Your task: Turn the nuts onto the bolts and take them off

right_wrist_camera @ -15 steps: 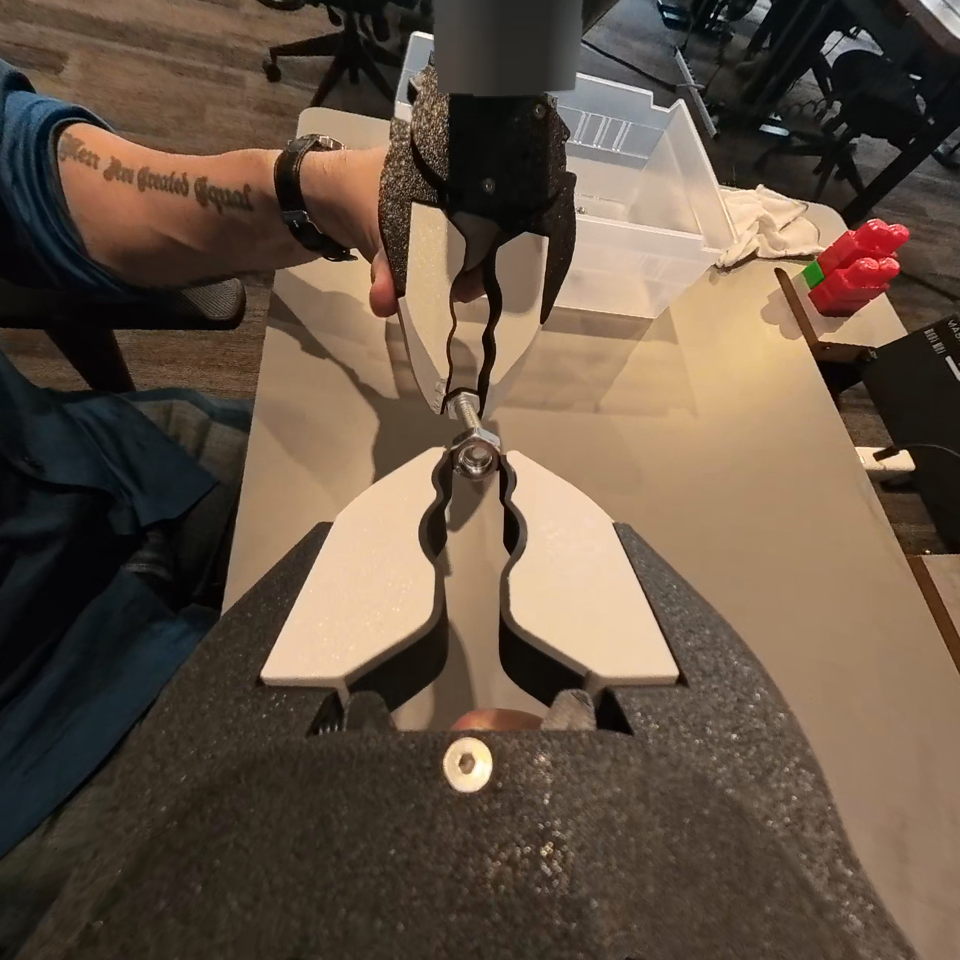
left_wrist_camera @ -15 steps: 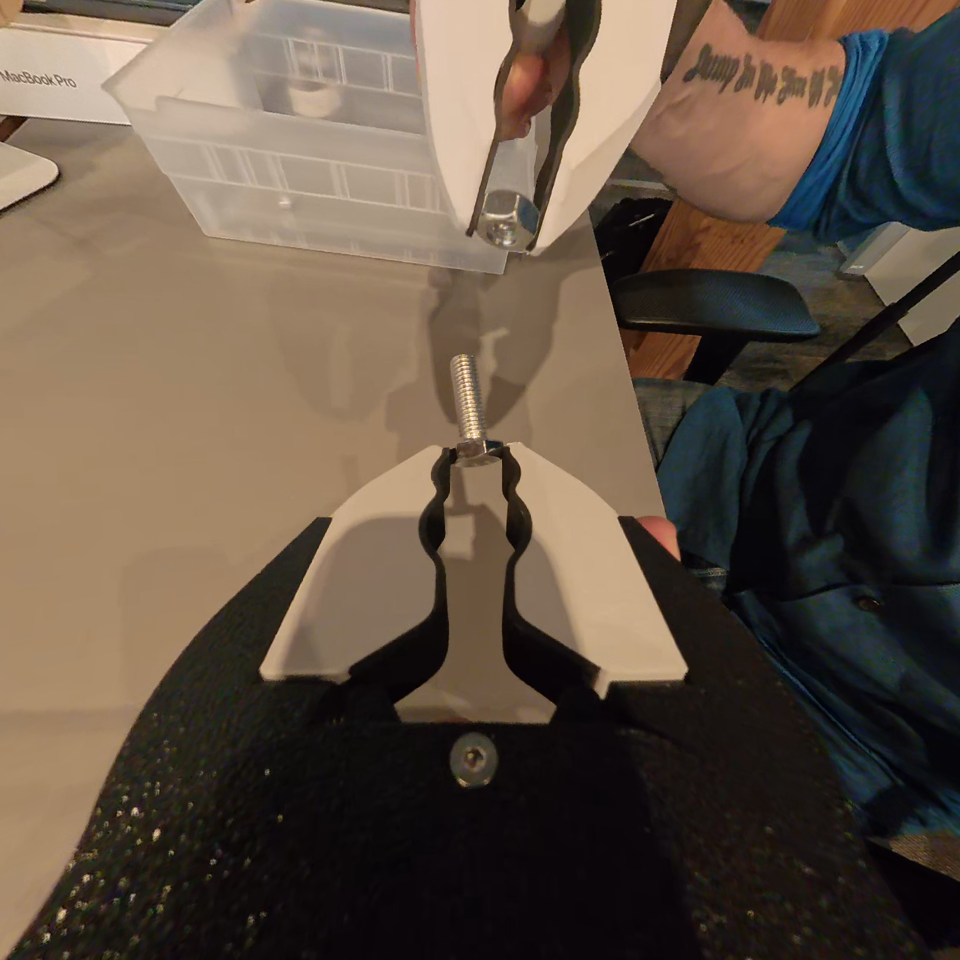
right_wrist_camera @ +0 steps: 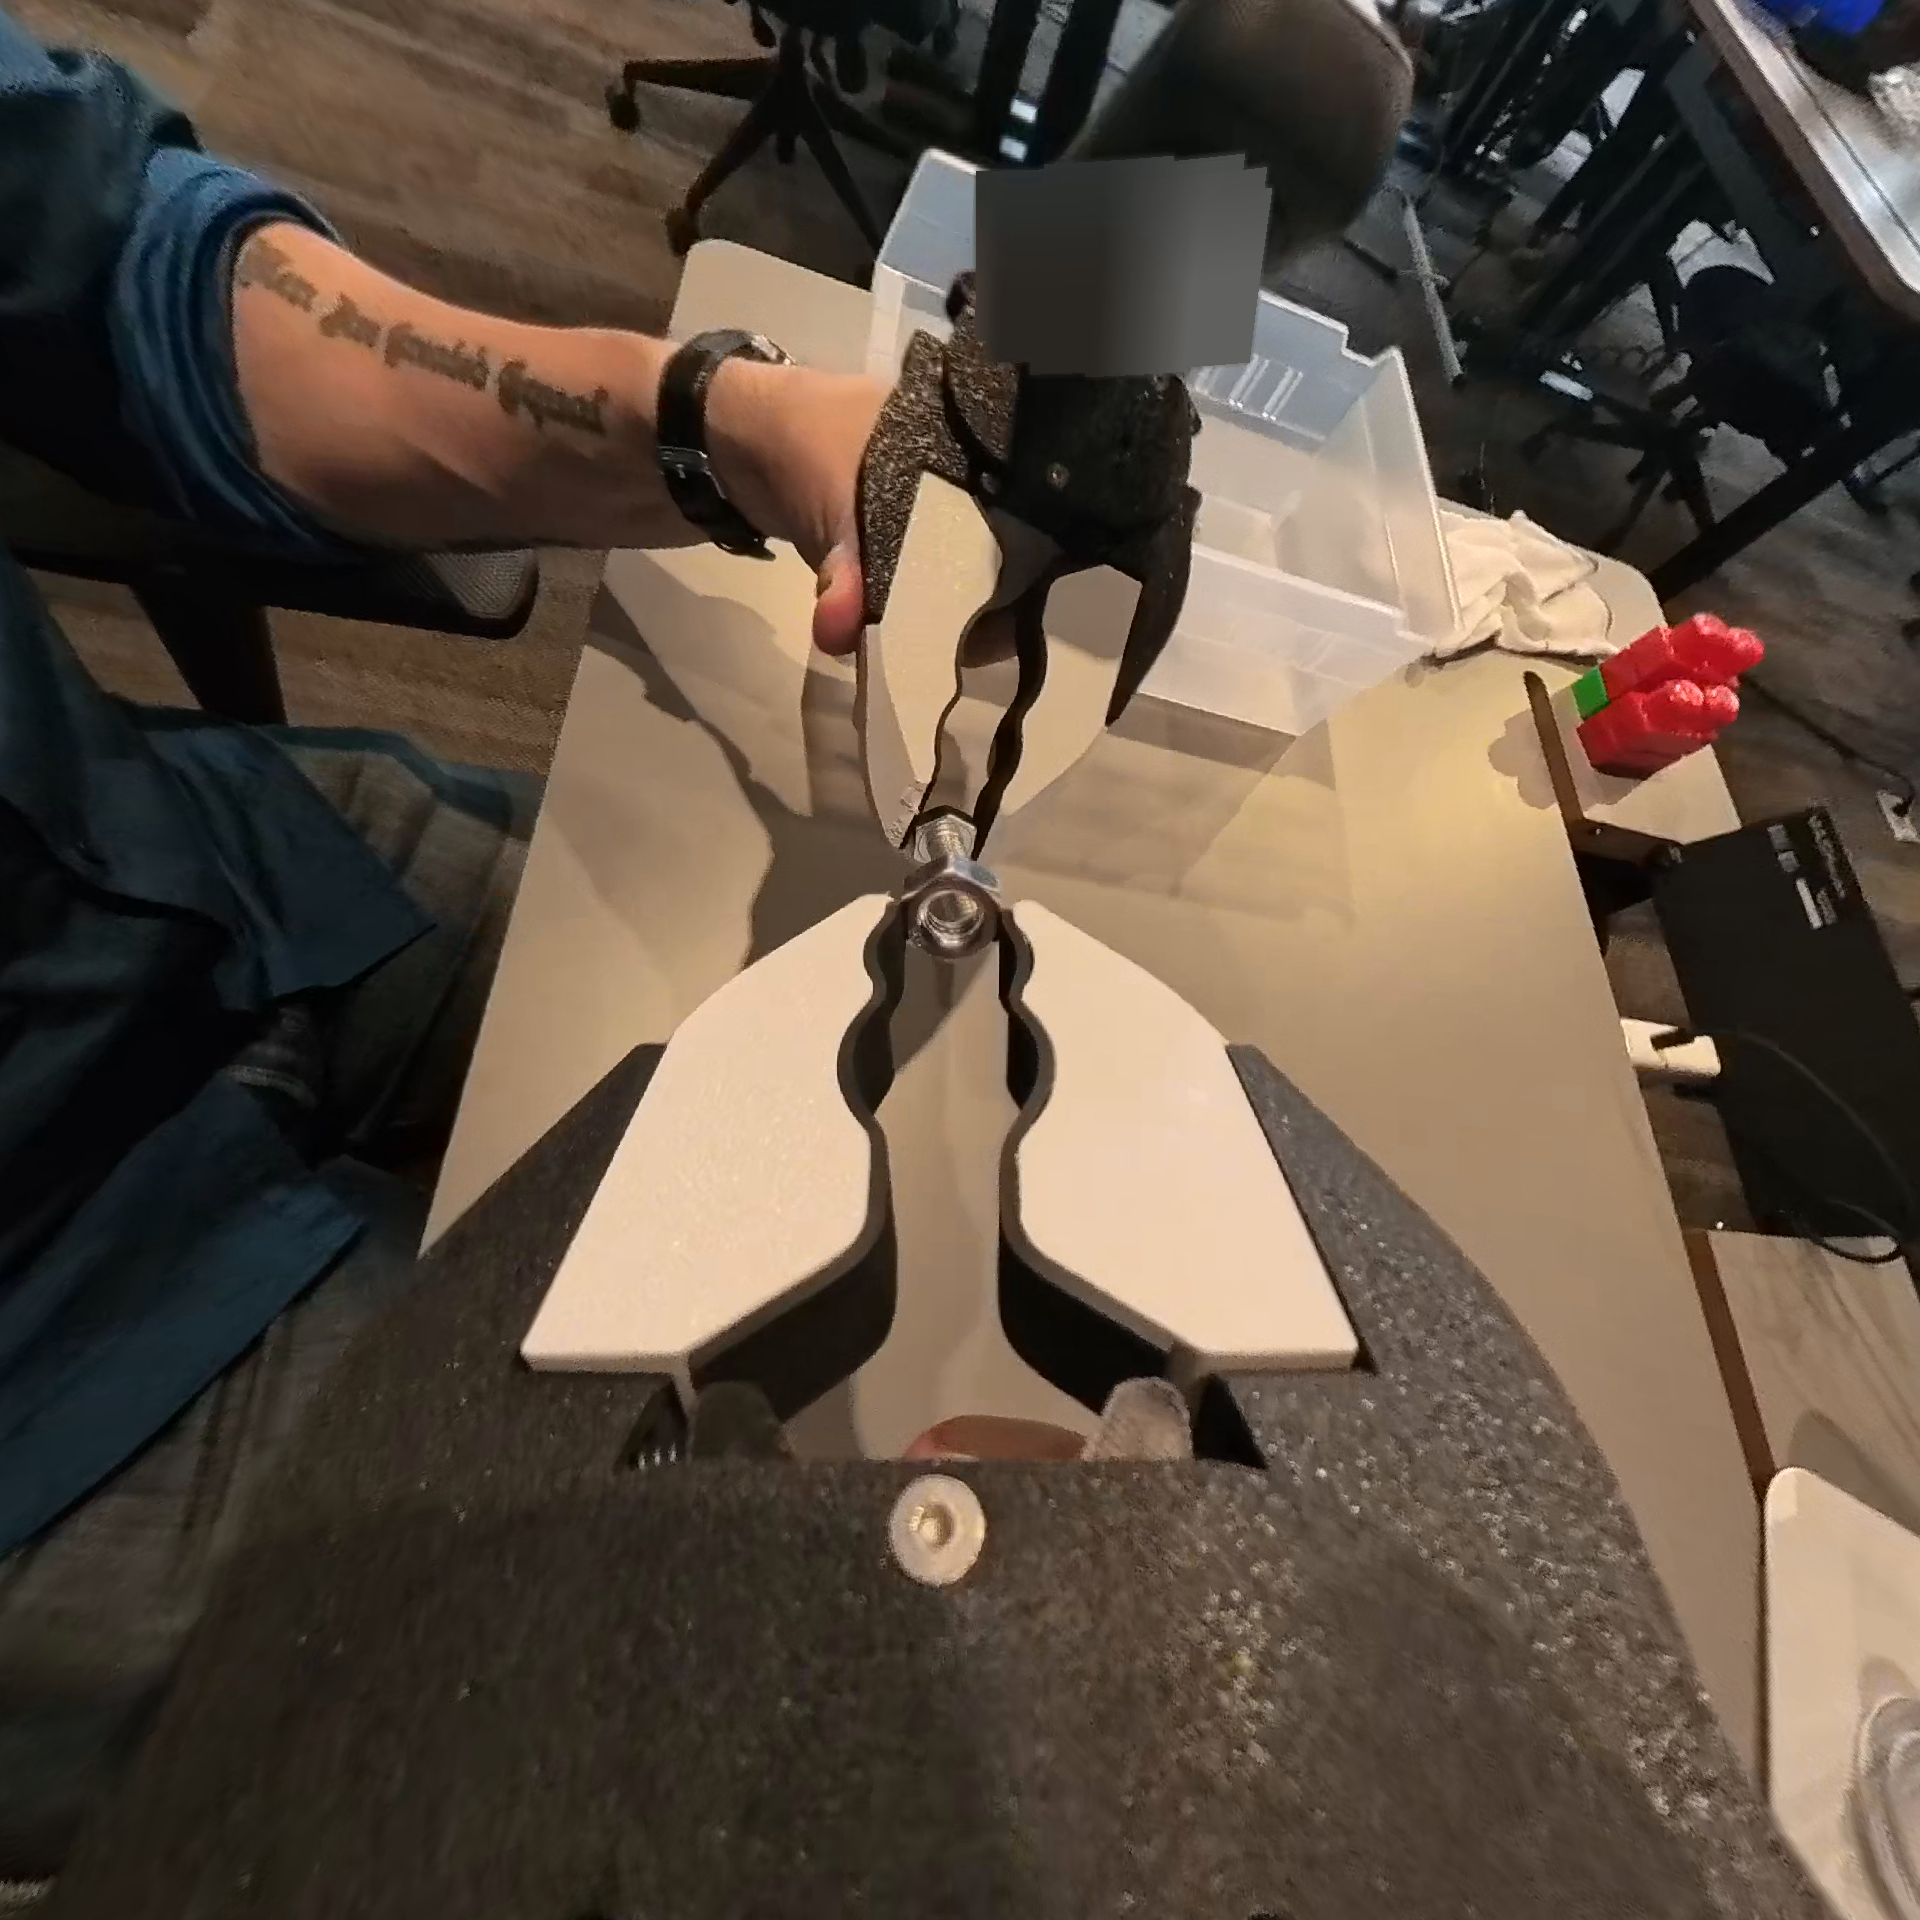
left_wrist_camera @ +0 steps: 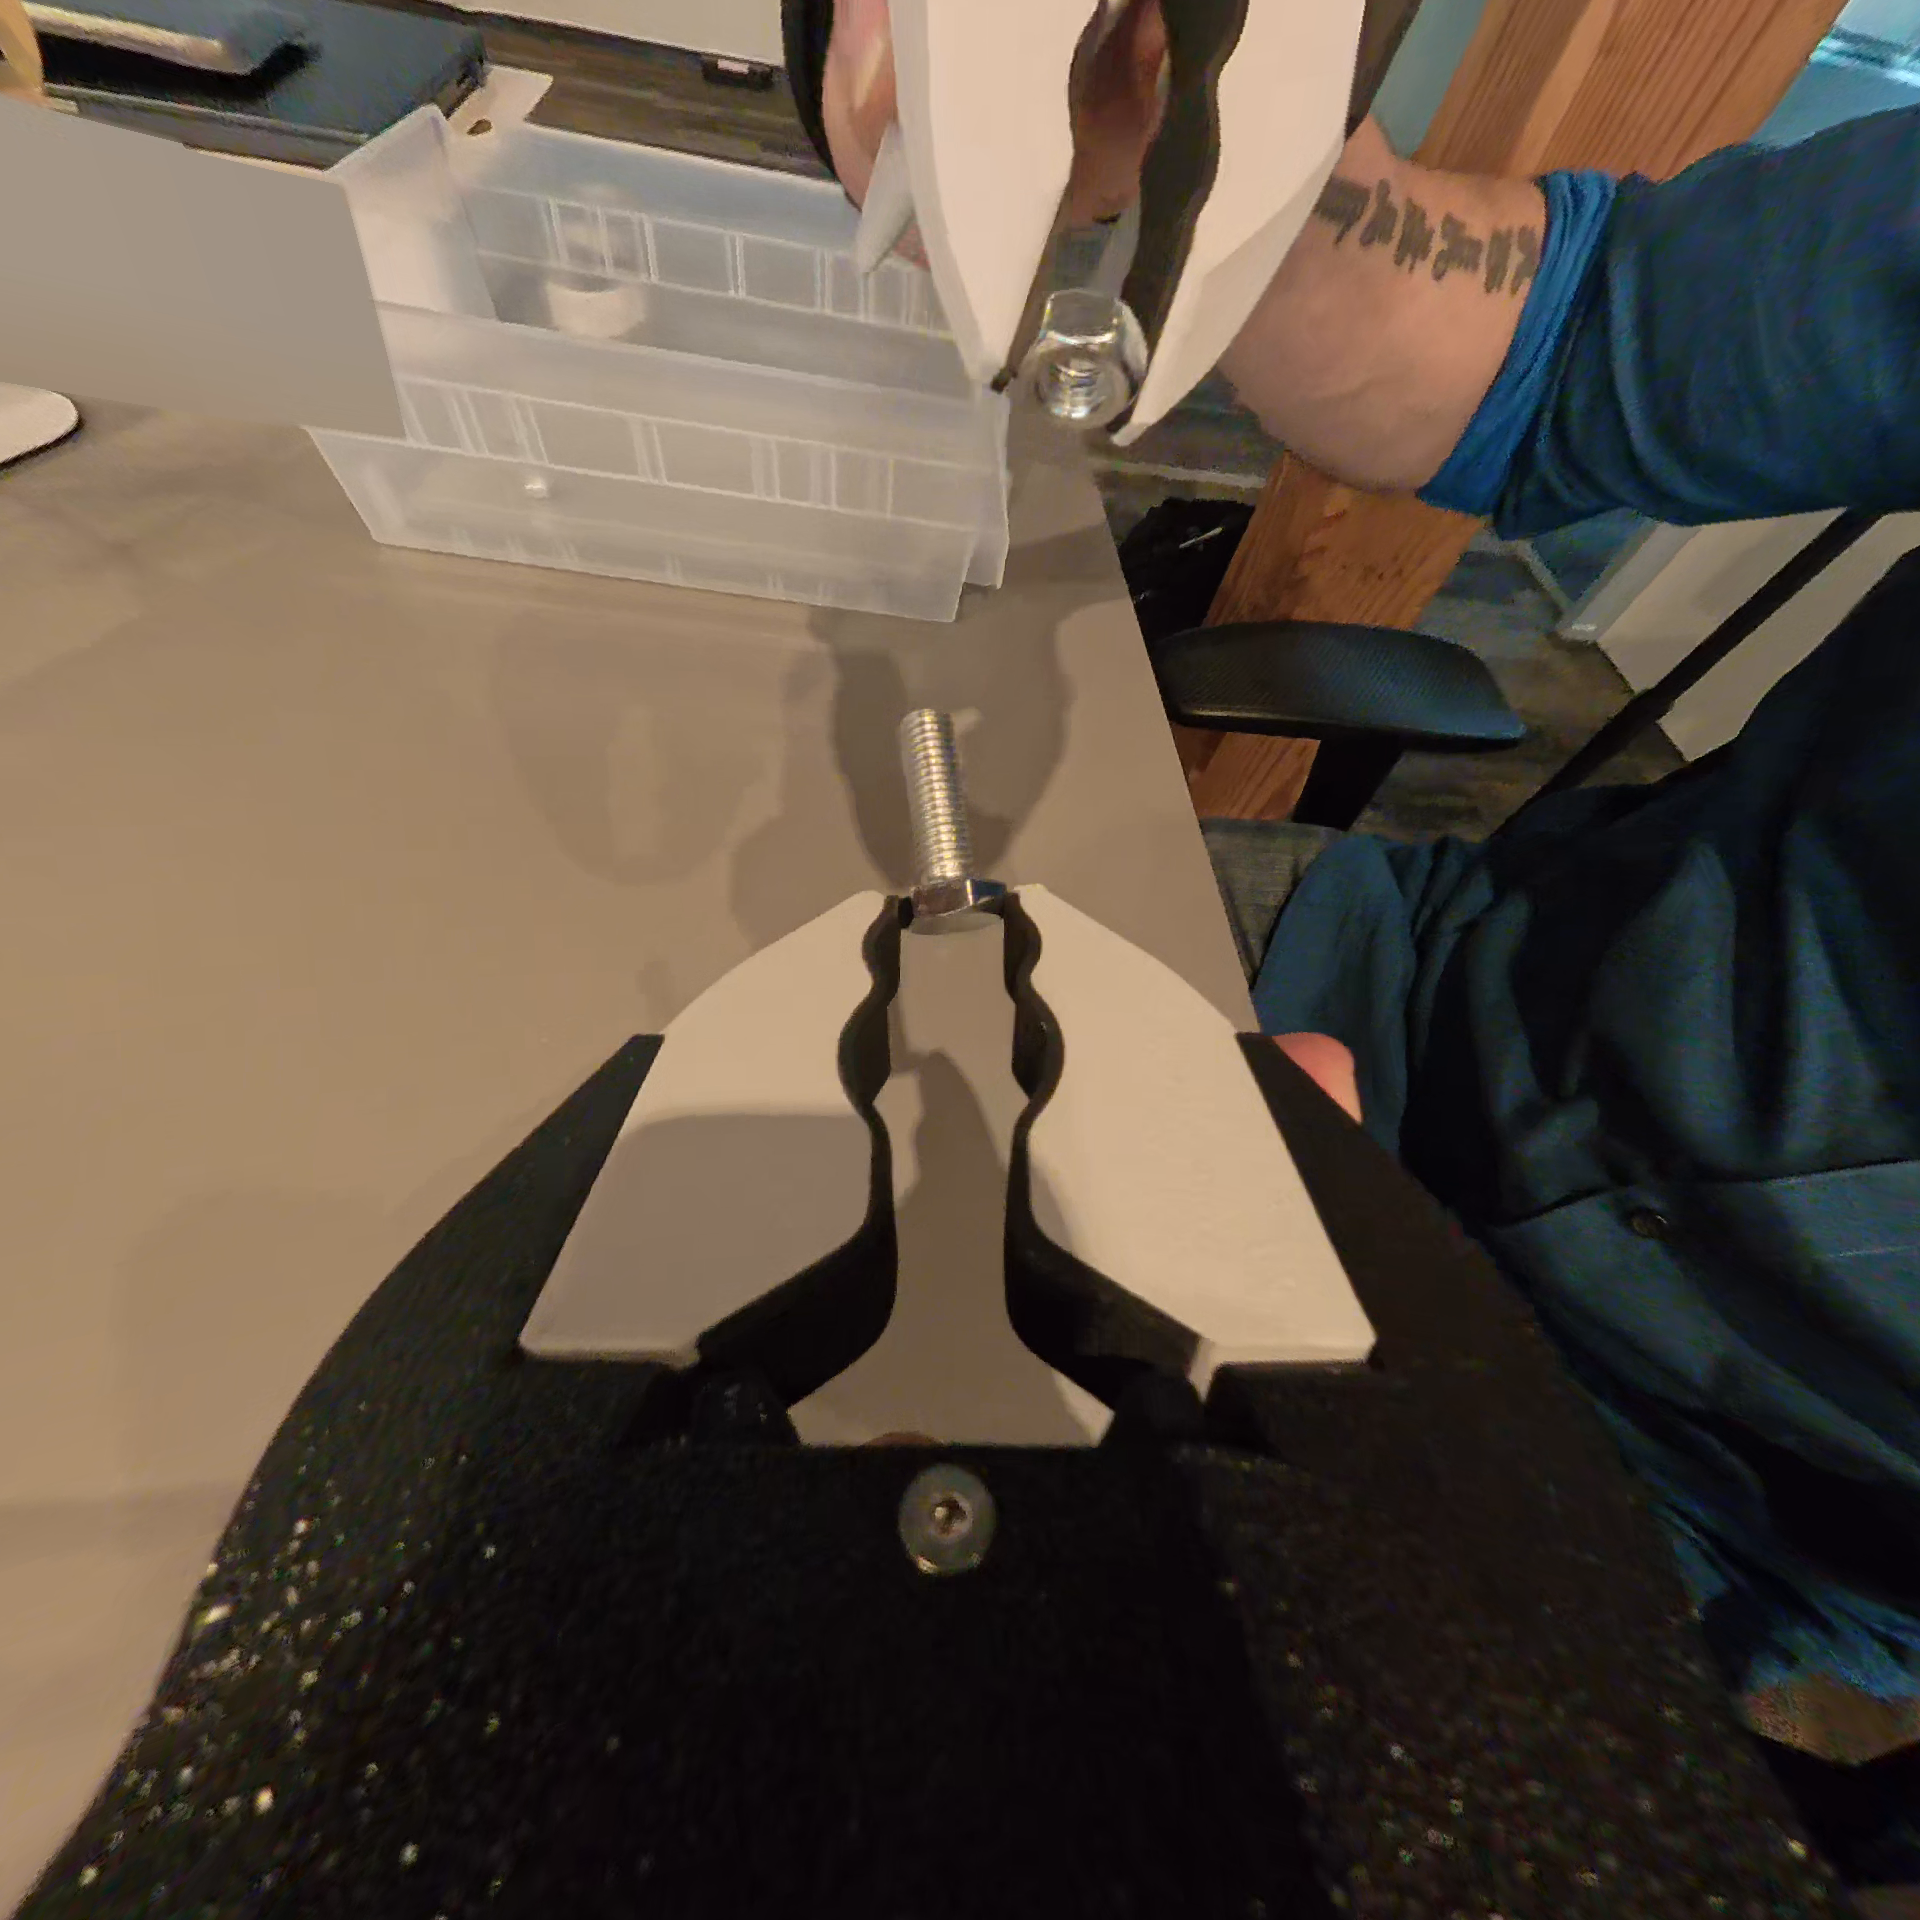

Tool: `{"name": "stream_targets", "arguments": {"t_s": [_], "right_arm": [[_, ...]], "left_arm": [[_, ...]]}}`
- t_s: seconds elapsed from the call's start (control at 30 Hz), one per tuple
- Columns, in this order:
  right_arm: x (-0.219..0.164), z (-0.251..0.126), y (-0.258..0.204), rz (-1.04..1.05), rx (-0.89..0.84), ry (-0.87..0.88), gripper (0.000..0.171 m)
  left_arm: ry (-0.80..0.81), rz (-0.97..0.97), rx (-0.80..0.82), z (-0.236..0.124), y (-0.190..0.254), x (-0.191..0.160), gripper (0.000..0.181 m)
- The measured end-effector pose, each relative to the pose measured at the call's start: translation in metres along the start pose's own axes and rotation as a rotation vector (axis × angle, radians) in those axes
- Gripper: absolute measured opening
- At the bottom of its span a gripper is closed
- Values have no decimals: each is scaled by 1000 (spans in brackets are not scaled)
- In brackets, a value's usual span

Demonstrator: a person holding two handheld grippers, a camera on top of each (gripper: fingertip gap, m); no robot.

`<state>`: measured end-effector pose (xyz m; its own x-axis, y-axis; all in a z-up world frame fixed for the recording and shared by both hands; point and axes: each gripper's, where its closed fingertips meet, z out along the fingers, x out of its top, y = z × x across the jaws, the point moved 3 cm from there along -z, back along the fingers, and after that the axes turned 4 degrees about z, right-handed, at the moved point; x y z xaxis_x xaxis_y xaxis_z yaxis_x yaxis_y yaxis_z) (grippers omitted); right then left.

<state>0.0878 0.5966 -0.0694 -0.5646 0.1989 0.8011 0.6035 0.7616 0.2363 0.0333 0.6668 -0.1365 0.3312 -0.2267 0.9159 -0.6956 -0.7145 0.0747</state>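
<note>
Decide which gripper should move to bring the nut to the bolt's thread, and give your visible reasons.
Probably the right. The right gripper pinches the nut with its hole facing the bolt, clear of it. The left gripper clamps the bolt's head, thread pointing at the nut, so it serves best as a steady holder.

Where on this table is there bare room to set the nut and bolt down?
The table is bare across its middle, between the clear bin and the near edge, and along the side toward the red blocks. It is crowded at the far end: bin and white cloth.
</note>
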Motion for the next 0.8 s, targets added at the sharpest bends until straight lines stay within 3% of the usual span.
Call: {"name": "stream_targets", "arguments": {"t_s": [0.37,0.8], "right_arm": [[12,16,-12,-148,110,-113,16],[16,19,-9,-114,163,-7,16]], "left_arm": [[115,-1,-108,-8,11,13,18],[251,16,-246,-12,24,26,18]]}}
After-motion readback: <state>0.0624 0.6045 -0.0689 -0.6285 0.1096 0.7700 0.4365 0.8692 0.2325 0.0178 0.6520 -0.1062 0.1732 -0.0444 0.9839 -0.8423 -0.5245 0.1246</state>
